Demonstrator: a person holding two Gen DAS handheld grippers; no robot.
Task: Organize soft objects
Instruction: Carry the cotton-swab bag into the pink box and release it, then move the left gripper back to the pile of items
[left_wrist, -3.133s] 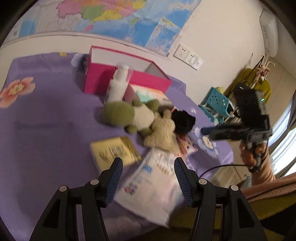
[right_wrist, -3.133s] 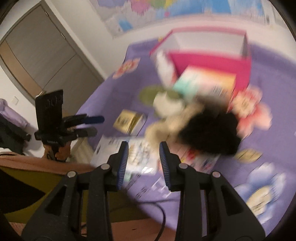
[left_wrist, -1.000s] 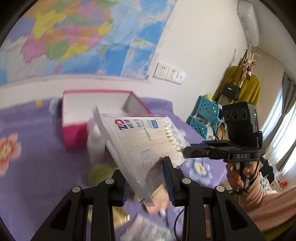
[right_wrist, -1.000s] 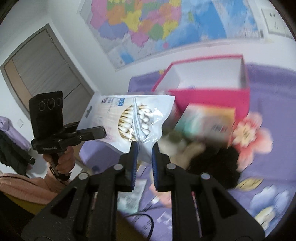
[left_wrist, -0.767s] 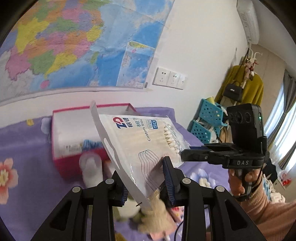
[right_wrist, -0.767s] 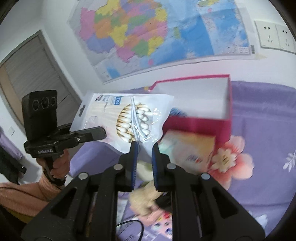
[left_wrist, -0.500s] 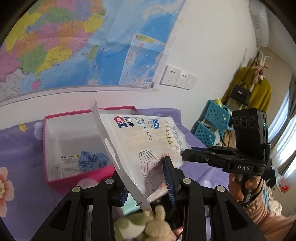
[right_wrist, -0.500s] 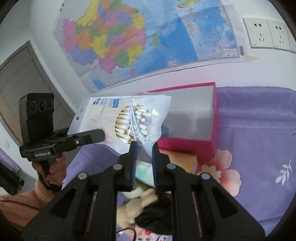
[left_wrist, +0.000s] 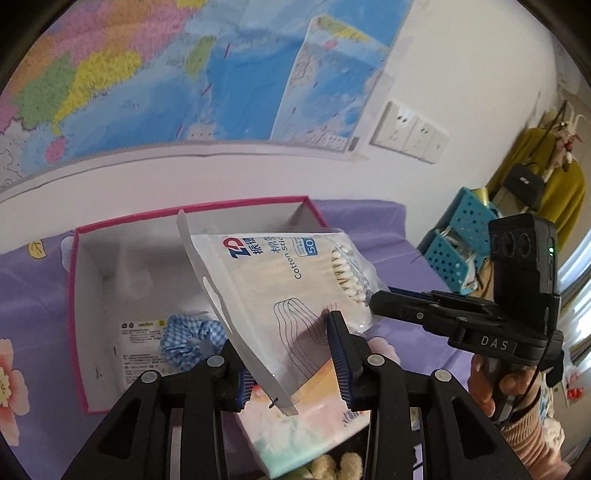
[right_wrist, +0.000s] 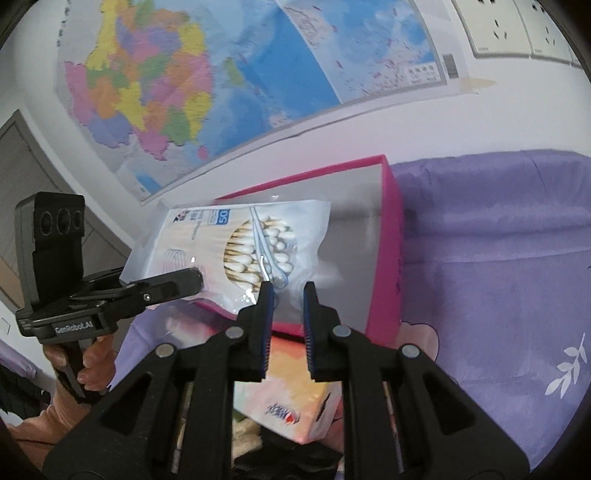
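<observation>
My left gripper (left_wrist: 291, 343) is shut on a white bag of cotton swabs (left_wrist: 280, 280) and holds it in the air over the open pink box (left_wrist: 79, 332). The bag also shows in the right wrist view (right_wrist: 236, 243), above the pink box (right_wrist: 388, 251). My right gripper (right_wrist: 288, 295) has its jaws a little apart at the bag's corner, which they no longer pinch. Inside the box lie a blue checked scrunchie (left_wrist: 188, 339) and a flat white packet (left_wrist: 140, 350).
A pastel tissue pack (left_wrist: 317, 417) lies just in front of the box, with a beige plush (left_wrist: 332, 465) below it. The purple flowered bedspread (right_wrist: 498, 258) stretches right. A wall map (left_wrist: 147, 74) hangs behind. Blue baskets (left_wrist: 461, 236) stand at the right.
Both grippers have carried the swab bag up from the bed and over the pink box. The right gripper's jaws have opened slightly off the bag's corner.
</observation>
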